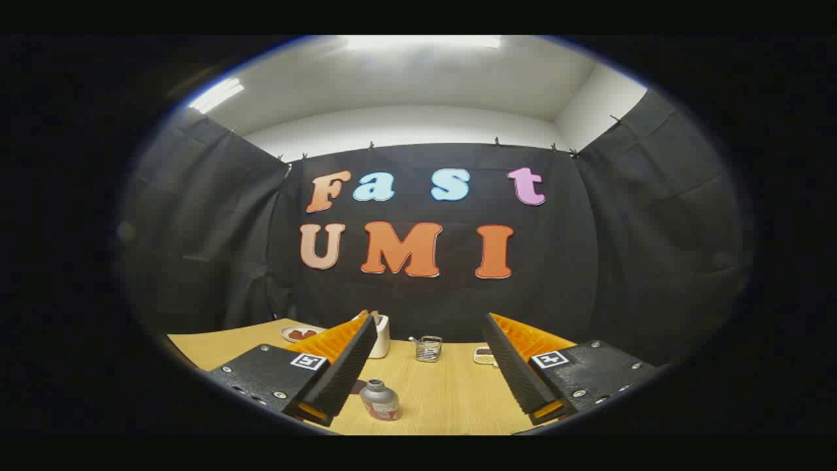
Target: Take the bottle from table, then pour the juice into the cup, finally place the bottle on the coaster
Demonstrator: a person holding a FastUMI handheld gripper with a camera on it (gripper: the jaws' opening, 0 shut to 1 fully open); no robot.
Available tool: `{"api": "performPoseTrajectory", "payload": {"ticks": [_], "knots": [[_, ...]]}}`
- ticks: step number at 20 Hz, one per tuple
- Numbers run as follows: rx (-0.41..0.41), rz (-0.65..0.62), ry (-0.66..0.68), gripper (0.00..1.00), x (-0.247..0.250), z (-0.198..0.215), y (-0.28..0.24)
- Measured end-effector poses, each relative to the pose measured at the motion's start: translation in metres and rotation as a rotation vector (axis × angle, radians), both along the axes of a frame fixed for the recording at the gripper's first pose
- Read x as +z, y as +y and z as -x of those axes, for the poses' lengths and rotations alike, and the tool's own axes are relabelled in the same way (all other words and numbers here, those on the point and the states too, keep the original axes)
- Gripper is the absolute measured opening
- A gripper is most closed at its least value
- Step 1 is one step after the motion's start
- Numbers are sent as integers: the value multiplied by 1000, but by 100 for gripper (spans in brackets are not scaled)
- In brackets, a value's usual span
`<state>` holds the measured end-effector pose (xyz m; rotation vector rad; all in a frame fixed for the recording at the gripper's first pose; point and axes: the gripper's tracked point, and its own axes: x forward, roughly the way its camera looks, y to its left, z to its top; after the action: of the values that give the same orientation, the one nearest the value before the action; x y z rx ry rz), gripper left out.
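Note:
A small bottle (pixel 380 400) with a grey cap and a red-and-white label stands upright on the wooden table (pixel 451 392), close to my left finger (pixel 340 373). My gripper (pixel 425 366) hangs above the table, open wide, nothing between its fingers. Beyond the fingers a clear glass cup (pixel 428 348) stands near the table's far edge. A dark round patch (pixel 358 386), possibly the coaster, peeks out beside the left finger, just left of the bottle. The bottle lies ahead and below, between the fingers but nearer the left one.
A white container (pixel 381 335) stands at the back, left of the cup. A plate with red pieces (pixel 299 333) lies at the far left. A small flat dish (pixel 484 355) sits by the right finger. The table ends at the black cloth wall.

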<state>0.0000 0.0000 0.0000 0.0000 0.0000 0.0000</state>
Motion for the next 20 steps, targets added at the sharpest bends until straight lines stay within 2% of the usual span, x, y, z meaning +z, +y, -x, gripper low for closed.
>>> {"api": "performPoseTrajectory", "payload": {"ticks": [20], "knots": [[27,1,22,98,-11,2,10]]}}
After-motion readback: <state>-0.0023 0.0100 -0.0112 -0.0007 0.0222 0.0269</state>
